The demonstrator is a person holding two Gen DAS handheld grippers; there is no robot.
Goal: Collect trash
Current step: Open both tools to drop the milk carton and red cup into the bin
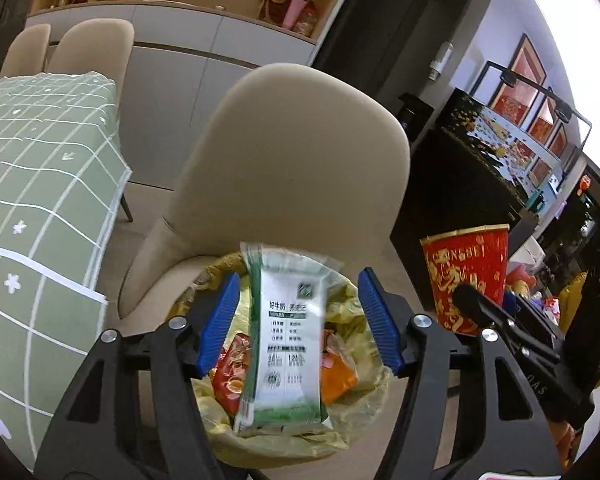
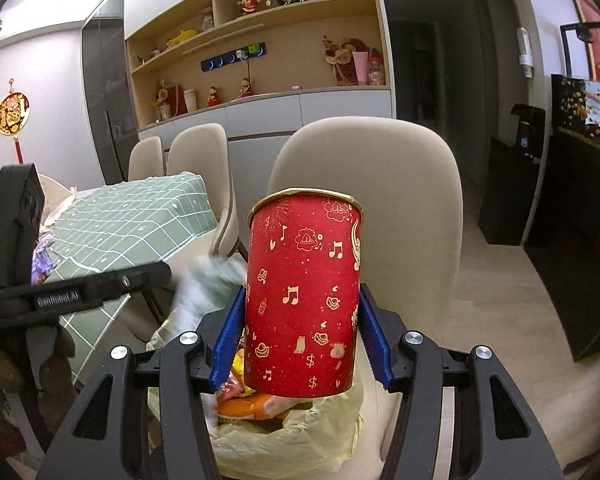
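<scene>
A bin lined with a yellow bag (image 1: 352, 404) stands on the seat of a beige chair (image 1: 300, 152), holding red and orange wrappers (image 1: 232, 376). My left gripper (image 1: 300, 320) is open right above it. A white and green milk pouch (image 1: 288, 340) hangs loose between its blue pads, touching neither, blurred. My right gripper (image 2: 300, 328) is shut on a red paper cup (image 2: 304, 292) with gold marks, held upright over the bag (image 2: 300, 436). The cup also shows in the left wrist view (image 1: 468, 276). The blurred pouch (image 2: 208, 284) shows left of the cup.
A table with a green checked cloth (image 1: 40, 208) stands to the left, with more beige chairs (image 2: 200, 160) behind it. A shelf unit (image 2: 260, 60) lines the back wall. A dark cabinet with a fish tank (image 1: 500, 152) stands at the right.
</scene>
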